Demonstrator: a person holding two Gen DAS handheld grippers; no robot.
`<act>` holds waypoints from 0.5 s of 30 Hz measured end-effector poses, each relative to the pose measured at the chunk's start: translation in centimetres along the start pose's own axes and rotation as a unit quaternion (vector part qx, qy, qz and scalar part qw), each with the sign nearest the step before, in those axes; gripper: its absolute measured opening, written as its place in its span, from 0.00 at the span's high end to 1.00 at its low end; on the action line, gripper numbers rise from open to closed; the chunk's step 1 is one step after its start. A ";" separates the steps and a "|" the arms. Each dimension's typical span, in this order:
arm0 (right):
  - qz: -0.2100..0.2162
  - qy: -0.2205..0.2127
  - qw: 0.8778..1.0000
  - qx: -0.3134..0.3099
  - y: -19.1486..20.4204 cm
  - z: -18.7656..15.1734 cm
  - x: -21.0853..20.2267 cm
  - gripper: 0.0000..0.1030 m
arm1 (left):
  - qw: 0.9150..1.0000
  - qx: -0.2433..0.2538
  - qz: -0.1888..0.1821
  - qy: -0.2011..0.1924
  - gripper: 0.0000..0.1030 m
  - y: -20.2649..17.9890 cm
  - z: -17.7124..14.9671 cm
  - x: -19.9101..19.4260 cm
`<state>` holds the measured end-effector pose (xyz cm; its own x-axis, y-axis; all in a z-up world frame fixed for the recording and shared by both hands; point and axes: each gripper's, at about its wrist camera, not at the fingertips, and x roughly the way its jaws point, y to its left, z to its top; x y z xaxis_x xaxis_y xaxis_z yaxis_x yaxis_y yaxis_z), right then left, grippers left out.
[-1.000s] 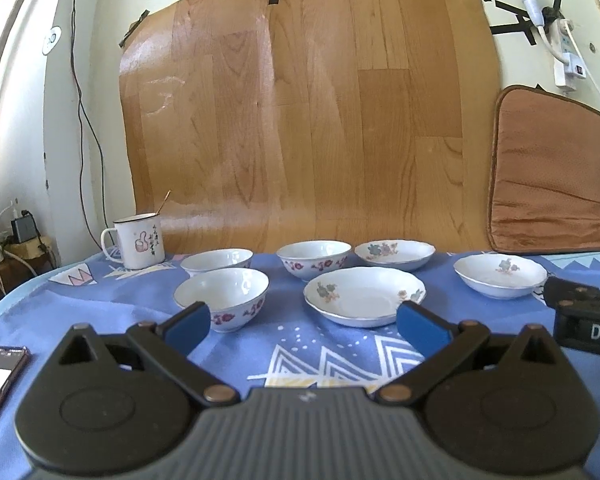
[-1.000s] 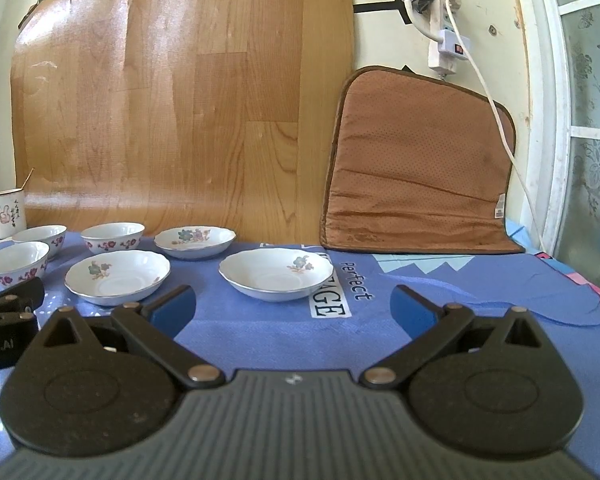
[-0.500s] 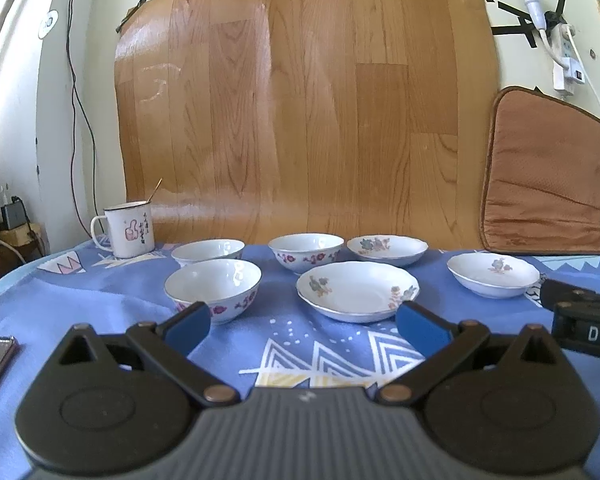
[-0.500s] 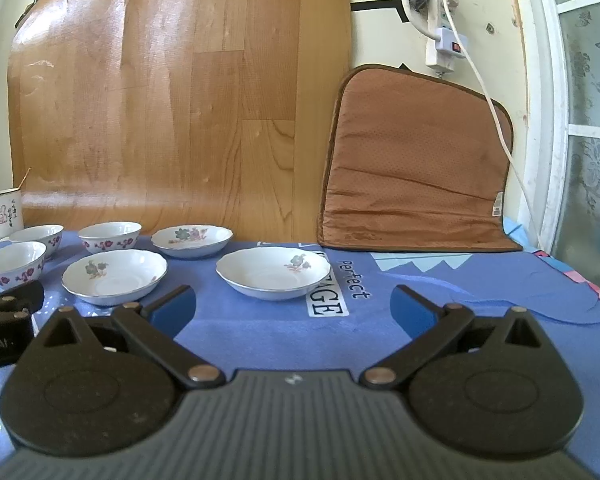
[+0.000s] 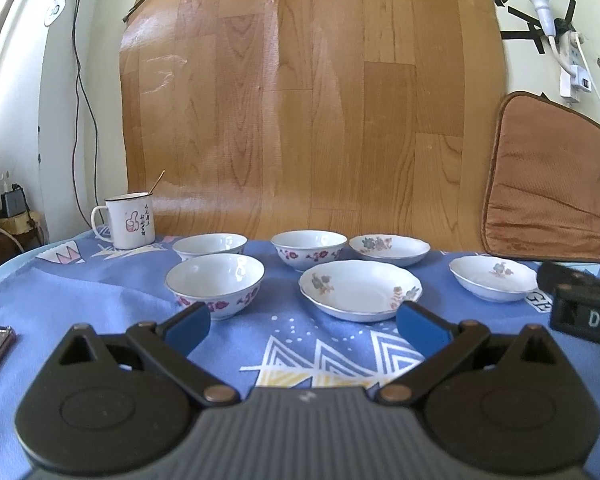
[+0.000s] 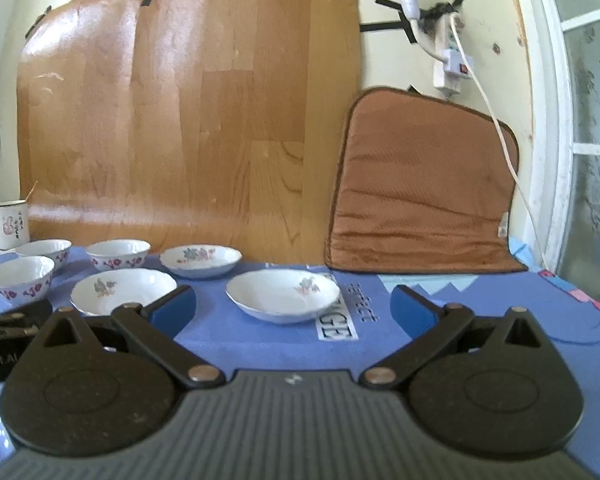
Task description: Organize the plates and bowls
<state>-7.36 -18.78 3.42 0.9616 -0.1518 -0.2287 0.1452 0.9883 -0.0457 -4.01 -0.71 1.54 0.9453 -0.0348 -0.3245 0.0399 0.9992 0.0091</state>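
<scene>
Nothing is stacked yet: three bowls [image 5: 215, 283] sit far left on the counter [image 5: 80, 292], three plates [image 5: 360, 289] to their right. Start with the near bowl; pinch its rim squarely. Your left gripper [image 5: 303, 322] and right gripper [image 6: 293, 305] hover low and level, both spread and empty.

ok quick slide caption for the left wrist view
Open left tool faces three bowls and three floral plates on a blue cloth, with a mug behind.
</scene>
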 end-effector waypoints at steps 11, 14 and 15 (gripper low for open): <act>0.009 0.011 1.000 0.018 0.3 0.0 1.0 0.00 | 1.000 -0.001 0.000 0.000 0.00 0.0 0.0 0.0; 0.010 0.015 1.000 0.020 0.3 -0.1 1.1 0.00 | 1.000 -0.001 0.000 0.000 0.00 0.0 0.0 0.0; 0.010 0.015 1.000 0.018 0.4 -0.1 1.0 0.00 | 1.000 -0.001 0.000 0.000 0.00 -0.1 0.0 0.0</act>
<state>-6.31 -18.54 3.08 0.9571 -0.1320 -0.2579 0.1351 0.9908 -0.0057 -4.01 -0.76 1.54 0.9450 -0.0356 -0.3250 0.0403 0.9992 0.0077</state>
